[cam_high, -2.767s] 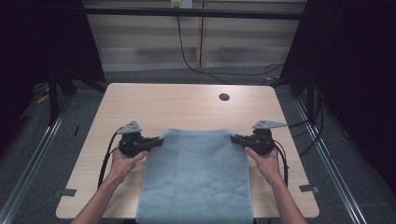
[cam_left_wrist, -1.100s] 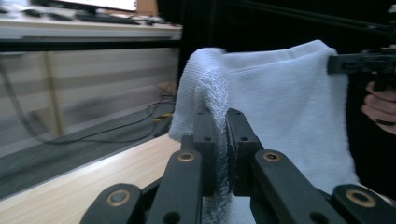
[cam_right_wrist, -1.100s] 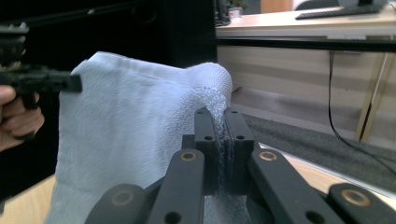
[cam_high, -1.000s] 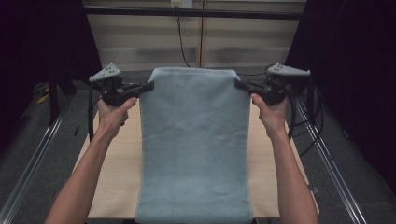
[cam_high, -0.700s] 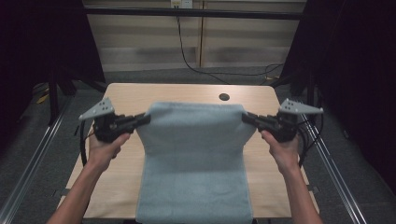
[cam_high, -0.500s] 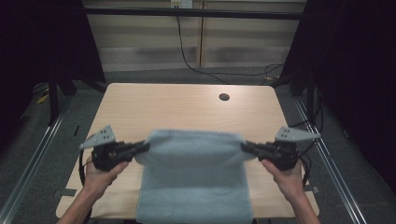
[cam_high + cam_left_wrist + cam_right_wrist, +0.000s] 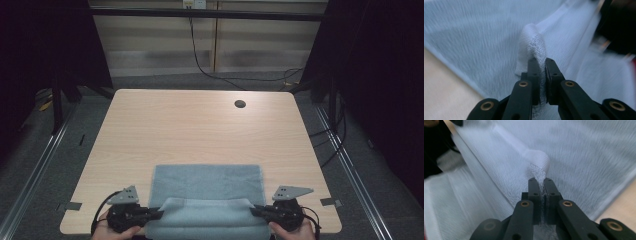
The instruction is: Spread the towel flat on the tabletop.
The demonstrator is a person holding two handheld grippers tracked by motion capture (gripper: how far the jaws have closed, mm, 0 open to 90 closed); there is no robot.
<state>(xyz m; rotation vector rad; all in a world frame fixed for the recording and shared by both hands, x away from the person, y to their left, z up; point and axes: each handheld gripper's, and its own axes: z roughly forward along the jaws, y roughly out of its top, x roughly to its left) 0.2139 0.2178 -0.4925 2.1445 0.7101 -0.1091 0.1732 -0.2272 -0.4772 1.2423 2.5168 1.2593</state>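
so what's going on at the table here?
A person is folding a light blue towel on the wooden table, a gripper in each hand. The left gripper and right gripper each have their jaws clamped on a corner of one edge, held at the near side of the table, with that edge doubled over the rest of the towel.

Curtained lab rig, bare table

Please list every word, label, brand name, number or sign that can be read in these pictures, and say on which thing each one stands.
There are none to read. The light blue towel, the wooden table, the left gripper and the right gripper carry no print that I can see. The small pale plate on the far wall is too small to tell whether it bears any text.
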